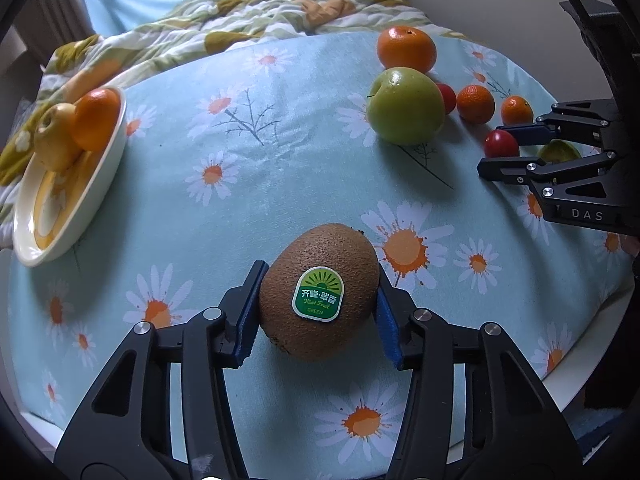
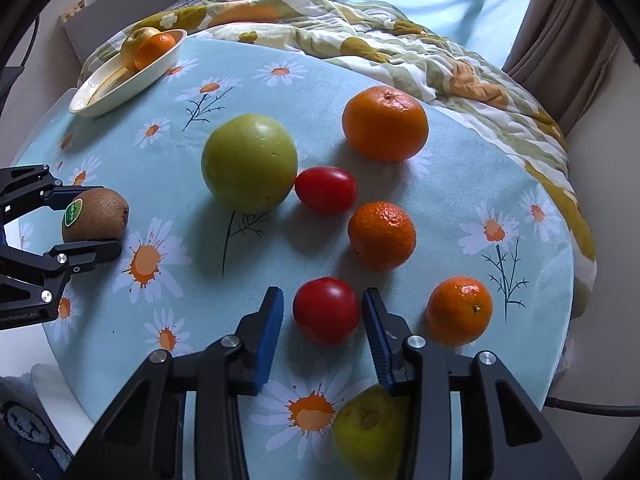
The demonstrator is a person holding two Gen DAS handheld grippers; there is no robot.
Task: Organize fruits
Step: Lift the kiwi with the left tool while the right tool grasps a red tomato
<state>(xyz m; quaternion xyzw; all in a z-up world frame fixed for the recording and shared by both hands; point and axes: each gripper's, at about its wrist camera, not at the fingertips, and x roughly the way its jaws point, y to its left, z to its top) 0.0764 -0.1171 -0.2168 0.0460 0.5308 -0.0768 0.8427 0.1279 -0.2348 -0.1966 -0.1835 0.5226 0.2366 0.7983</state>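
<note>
My left gripper [image 1: 318, 300] is shut on a brown kiwi [image 1: 320, 292] with a green sticker, low over the daisy tablecloth; it also shows in the right wrist view [image 2: 96, 220]. My right gripper [image 2: 323, 312] is open, its pads on either side of a red tomato [image 2: 326, 310] with small gaps. A cream dish [image 1: 72, 200] at the left holds a yellow apple [image 1: 54, 136] and an orange [image 1: 98, 118].
A green apple [image 2: 250, 162], a second tomato [image 2: 326, 190], a large orange [image 2: 385, 122] and two small mandarins [image 2: 382, 236] [image 2: 459, 310] lie on the cloth. A yellow-green fruit [image 2: 368, 428] sits under my right gripper. A quilt [image 2: 360, 40] lies behind the table.
</note>
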